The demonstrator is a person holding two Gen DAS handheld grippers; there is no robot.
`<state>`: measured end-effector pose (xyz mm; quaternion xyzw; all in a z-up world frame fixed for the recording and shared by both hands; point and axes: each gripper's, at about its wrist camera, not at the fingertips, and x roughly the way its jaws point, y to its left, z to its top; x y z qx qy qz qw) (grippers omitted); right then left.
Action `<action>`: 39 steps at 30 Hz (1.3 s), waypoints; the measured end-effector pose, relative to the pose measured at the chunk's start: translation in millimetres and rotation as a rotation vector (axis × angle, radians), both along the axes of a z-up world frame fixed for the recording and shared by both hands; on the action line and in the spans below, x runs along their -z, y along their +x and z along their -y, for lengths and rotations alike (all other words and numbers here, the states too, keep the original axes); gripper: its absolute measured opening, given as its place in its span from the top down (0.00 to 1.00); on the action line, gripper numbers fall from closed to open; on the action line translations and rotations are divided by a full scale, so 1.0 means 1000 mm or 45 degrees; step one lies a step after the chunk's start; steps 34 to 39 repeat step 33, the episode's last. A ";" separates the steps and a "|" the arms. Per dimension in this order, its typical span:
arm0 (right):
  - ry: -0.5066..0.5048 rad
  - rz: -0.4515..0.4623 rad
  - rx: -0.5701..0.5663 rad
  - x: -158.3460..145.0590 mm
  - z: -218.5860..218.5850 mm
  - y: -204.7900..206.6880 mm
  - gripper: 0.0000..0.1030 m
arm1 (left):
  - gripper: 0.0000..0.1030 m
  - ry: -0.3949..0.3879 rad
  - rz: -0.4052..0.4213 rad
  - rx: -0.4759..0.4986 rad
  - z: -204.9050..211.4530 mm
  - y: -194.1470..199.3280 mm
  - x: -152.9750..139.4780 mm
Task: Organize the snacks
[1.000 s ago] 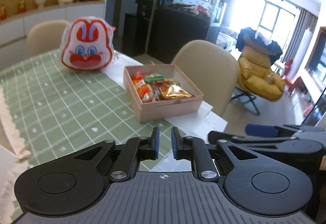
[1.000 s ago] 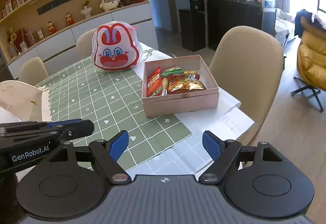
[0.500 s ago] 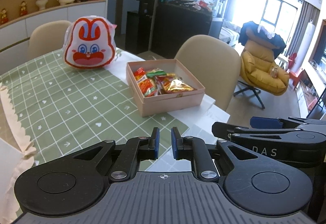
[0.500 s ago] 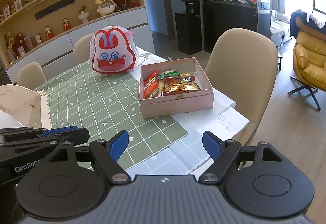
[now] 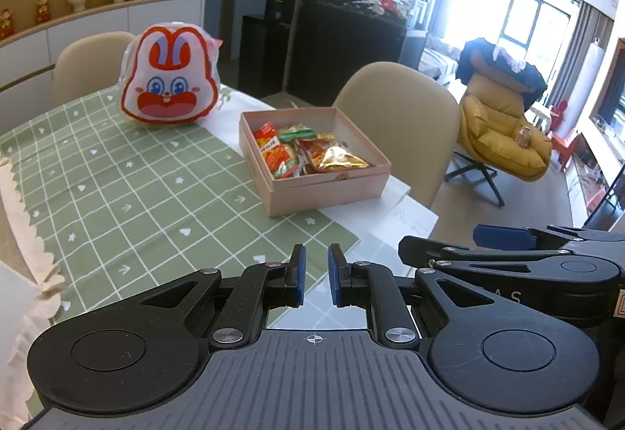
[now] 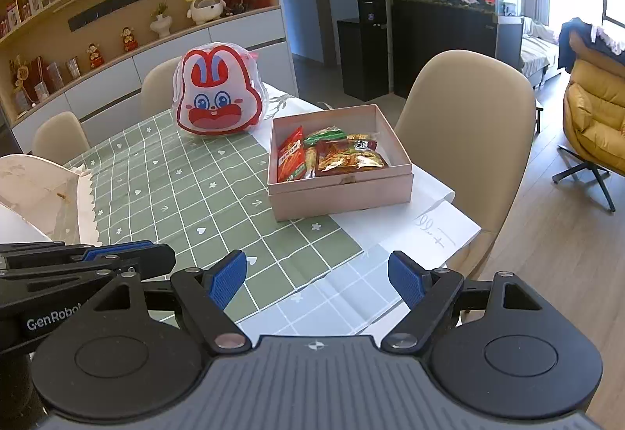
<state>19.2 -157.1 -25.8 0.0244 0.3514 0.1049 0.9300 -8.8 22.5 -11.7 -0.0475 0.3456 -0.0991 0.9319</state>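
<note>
A pink open box stands on the table and holds several snack packets in red, green and gold. A red and white rabbit-face bag stands upright behind it. My left gripper is nearly shut with nothing between its pads, held above the table's near edge. My right gripper is open and empty, beside the left one, well short of the box.
A green checked tablecloth covers the table, with white paper sheets at its right end. Beige chairs stand around it. A white bag lies at the left. A yellow armchair stands beyond.
Both grippers have drawn back and up from the table, so the box and rabbit bag look smaller and farther. Jaw openings are unchanged.
</note>
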 end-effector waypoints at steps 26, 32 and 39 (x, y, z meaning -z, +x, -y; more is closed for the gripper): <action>0.005 -0.007 0.014 0.001 -0.002 -0.002 0.22 | 0.84 -0.009 -0.015 0.018 0.002 0.000 0.005; 0.002 -0.026 0.013 0.005 -0.004 0.000 0.22 | 0.84 -0.050 -0.040 0.014 -0.003 0.007 0.010; -0.003 -0.032 0.012 0.007 -0.004 0.003 0.22 | 0.84 -0.060 -0.052 0.006 -0.005 0.009 0.011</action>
